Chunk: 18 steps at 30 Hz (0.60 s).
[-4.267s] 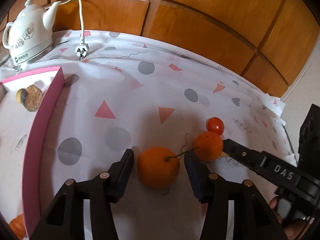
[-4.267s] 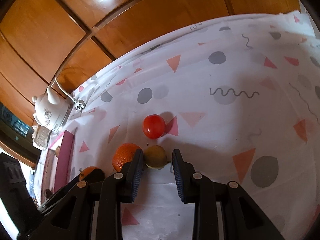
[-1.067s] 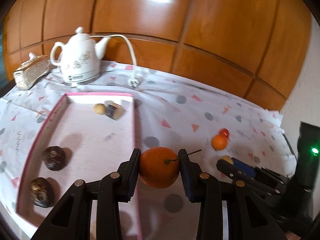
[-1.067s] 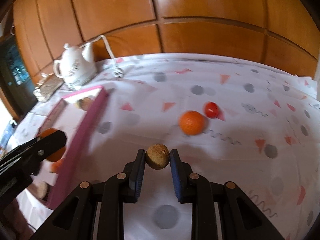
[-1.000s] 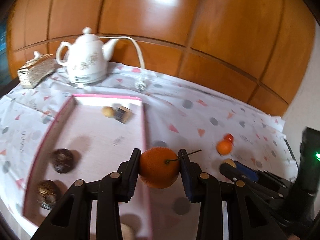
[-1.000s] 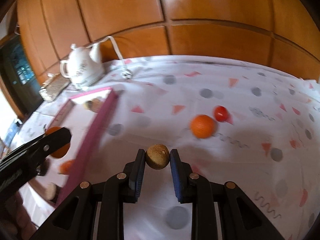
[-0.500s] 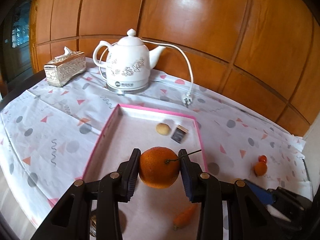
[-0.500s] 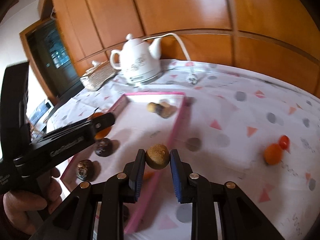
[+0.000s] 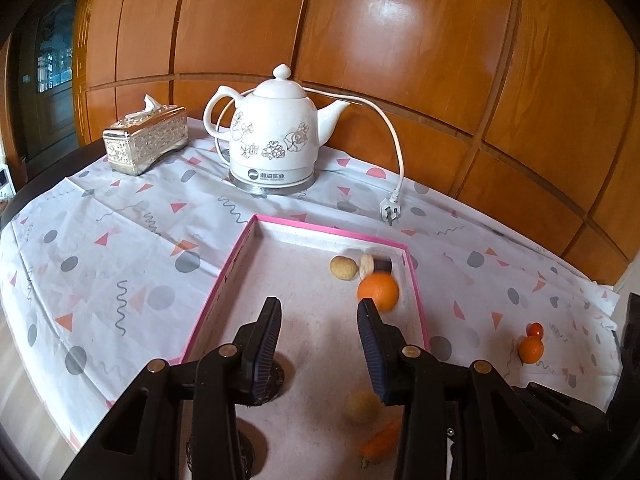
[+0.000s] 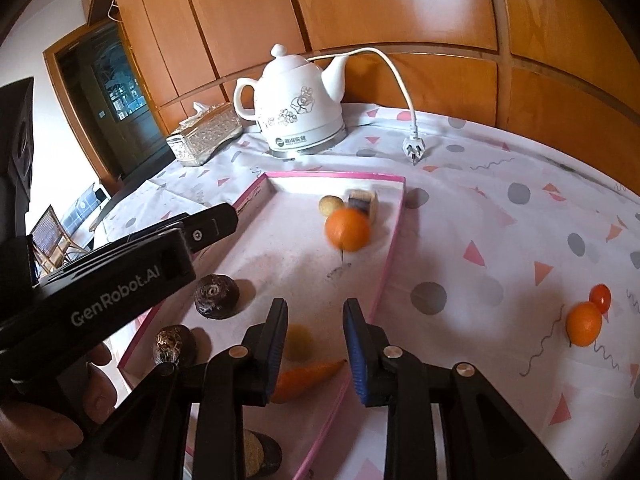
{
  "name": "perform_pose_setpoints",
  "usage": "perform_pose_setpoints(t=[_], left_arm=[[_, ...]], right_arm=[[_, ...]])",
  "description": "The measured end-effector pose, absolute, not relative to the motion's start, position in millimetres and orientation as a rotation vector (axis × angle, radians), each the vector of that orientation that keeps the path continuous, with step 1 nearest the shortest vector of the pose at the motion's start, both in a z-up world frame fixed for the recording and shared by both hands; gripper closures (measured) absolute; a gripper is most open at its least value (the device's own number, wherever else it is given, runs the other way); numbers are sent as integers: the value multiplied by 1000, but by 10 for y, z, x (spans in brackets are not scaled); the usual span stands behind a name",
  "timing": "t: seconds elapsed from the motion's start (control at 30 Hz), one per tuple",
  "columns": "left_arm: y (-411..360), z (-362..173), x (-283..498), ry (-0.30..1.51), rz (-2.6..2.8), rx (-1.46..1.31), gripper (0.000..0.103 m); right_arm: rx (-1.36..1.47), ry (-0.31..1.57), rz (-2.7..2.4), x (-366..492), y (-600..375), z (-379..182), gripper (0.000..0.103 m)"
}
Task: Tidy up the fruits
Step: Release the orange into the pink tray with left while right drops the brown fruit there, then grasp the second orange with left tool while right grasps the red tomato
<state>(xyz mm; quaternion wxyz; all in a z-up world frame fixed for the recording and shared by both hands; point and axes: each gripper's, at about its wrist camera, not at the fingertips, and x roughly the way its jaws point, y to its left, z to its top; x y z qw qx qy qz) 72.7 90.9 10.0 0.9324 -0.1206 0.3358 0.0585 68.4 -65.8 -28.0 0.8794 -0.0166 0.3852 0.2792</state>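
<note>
Wood panelling backs the pink tray [image 9: 224, 280]; both left gripper [image 9: 318, 334] and right gripper [image 10: 316, 332] released, orange [image 9: 378, 291] lying far right inside

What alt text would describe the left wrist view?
Open left gripper fingers above a pink-rimmed tray holding an orange and small fruits; a white kettle and tissue box stand behind.

Both wrist views angled down, close — shared pink tray [image 9: 416, 292].
</note>
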Motion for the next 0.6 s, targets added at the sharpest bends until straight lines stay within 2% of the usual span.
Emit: perform_pose_setpoints(t=[0.6], left_arm=[[540,19,549,708,58,-203,62]], right_arm=[[31,779,416,543,-1156,-300,72]])
